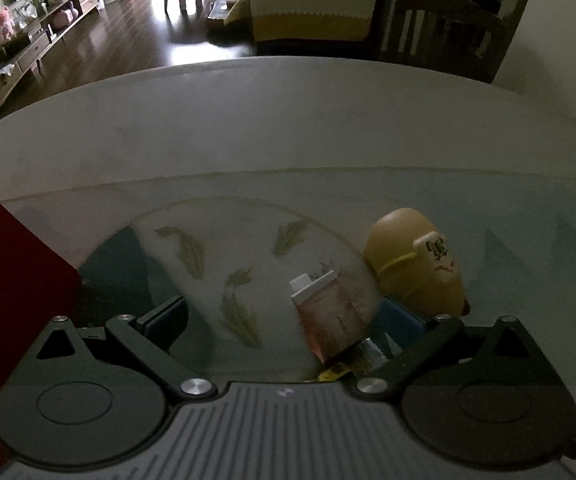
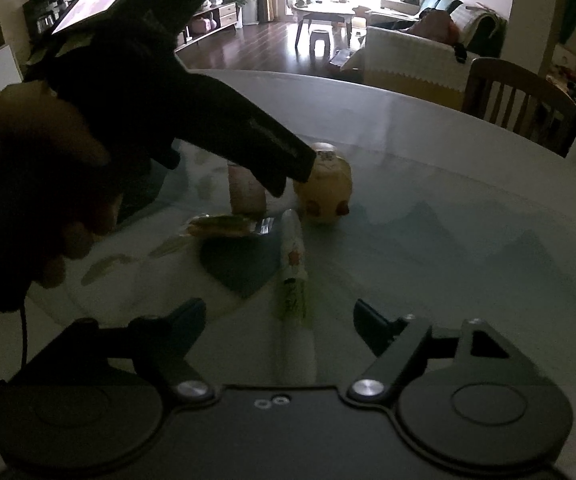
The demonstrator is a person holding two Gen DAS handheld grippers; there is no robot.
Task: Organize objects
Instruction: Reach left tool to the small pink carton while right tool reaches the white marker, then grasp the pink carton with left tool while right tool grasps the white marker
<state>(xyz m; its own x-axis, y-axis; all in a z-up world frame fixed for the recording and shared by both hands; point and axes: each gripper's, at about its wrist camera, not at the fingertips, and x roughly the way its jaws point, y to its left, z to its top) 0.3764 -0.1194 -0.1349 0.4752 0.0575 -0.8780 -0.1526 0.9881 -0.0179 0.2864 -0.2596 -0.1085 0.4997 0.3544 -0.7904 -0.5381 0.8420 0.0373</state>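
1. several small objects lie close together on the glass table (image 1: 328,120), and the task is to put them in order. the pink tube (image 1: 330,320) is the one in hand now: it sits between the fingers of the left gripper (image 1: 283,320), near the right finger, cap pointing far.
2. the fingers of the left gripper stand wide apart around the pink tube and do not press it, so i judge that the grasp is not yet made. the tube looks slightly blurred.
3. just right of the tube lies the yellow fruit-shaped toy (image 1: 416,264), with a white tag and a yellow band. it is very near the gripper's right finger, so closing may push it.
4. in the right wrist view the left gripper reaches down over the pink tube (image 2: 245,196) and the toy (image 2: 324,184), and a hand (image 2: 35,184) holds it from the left.
5. a flat yellow packet (image 2: 223,226) lies near side of the tube, touching or almost touching it; i cannot tell which.
6. a long white tube with green print (image 2: 294,280) lies pointing toward the right gripper (image 2: 279,320), whose fingers are apart with the tube's near end between them, not clamped. probably it waits for its turn.
7. a red box (image 1: 11,280) stands at the left edge in the left wrist view.
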